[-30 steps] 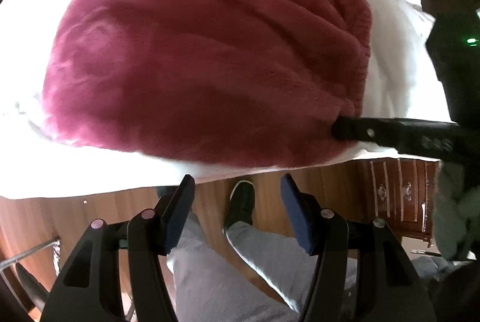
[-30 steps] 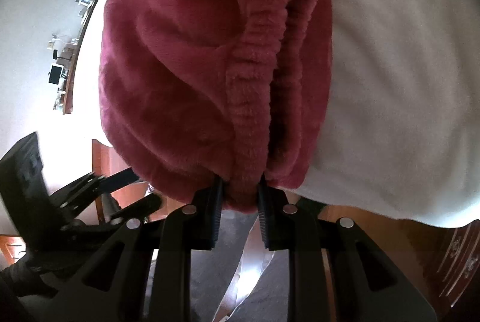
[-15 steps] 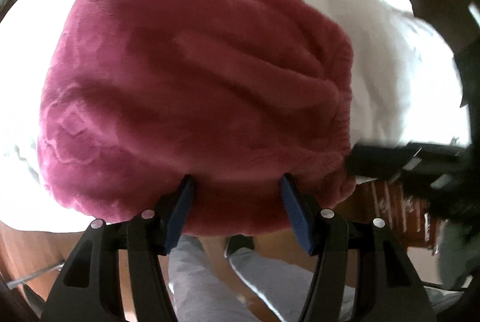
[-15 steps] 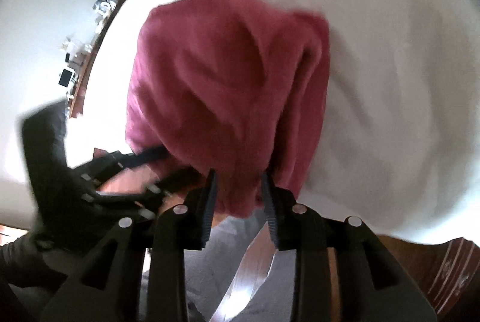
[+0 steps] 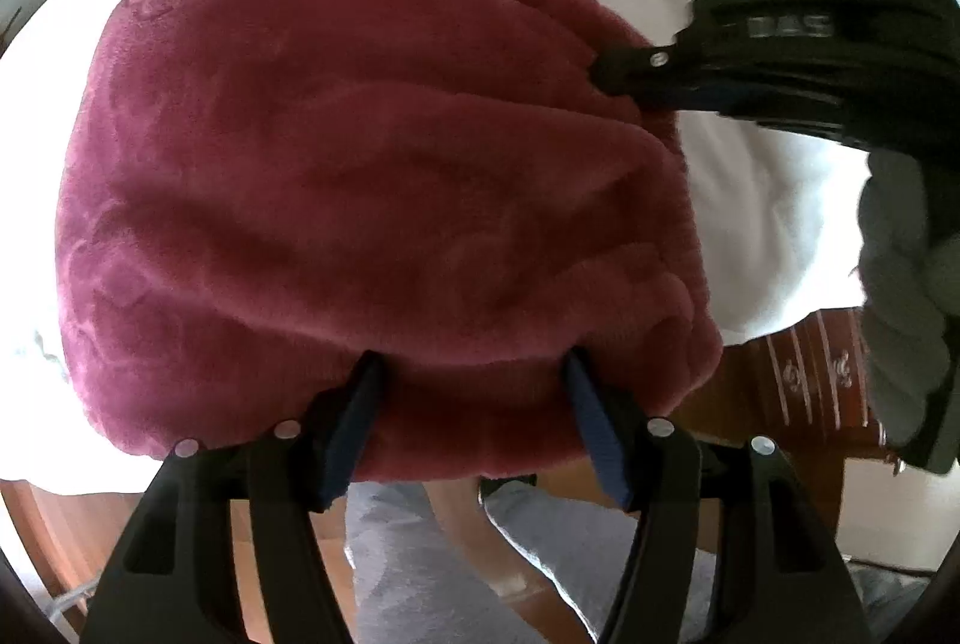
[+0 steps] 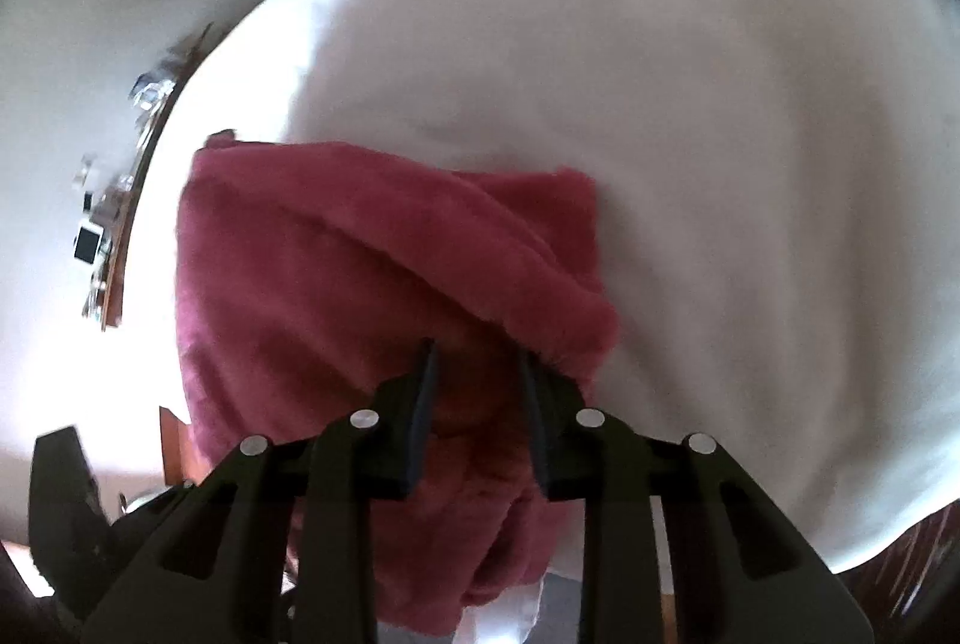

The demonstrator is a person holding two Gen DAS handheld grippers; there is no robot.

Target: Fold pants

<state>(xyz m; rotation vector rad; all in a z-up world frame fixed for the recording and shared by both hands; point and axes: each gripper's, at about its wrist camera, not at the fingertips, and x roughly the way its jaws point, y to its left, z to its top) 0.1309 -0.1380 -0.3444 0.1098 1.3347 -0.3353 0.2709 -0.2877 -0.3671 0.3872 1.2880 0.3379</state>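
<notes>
A white-sheeted bed (image 6: 720, 104) spreads beyond both sets of jaws. On it lie fuzzy maroon fleece pants (image 5: 372, 200), near edge between the left gripper (image 5: 471, 404)'s wide-apart jaws. The right gripper (image 6: 477, 392)'s jaws clamp a fold of fleece.

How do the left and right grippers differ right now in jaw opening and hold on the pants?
The left gripper has its jaws wide apart, straddling the near edge of the pants; the right gripper has its jaws narrow, clamped on a bunch of the fabric. Both are at the pants over the white bed sheet.
</notes>
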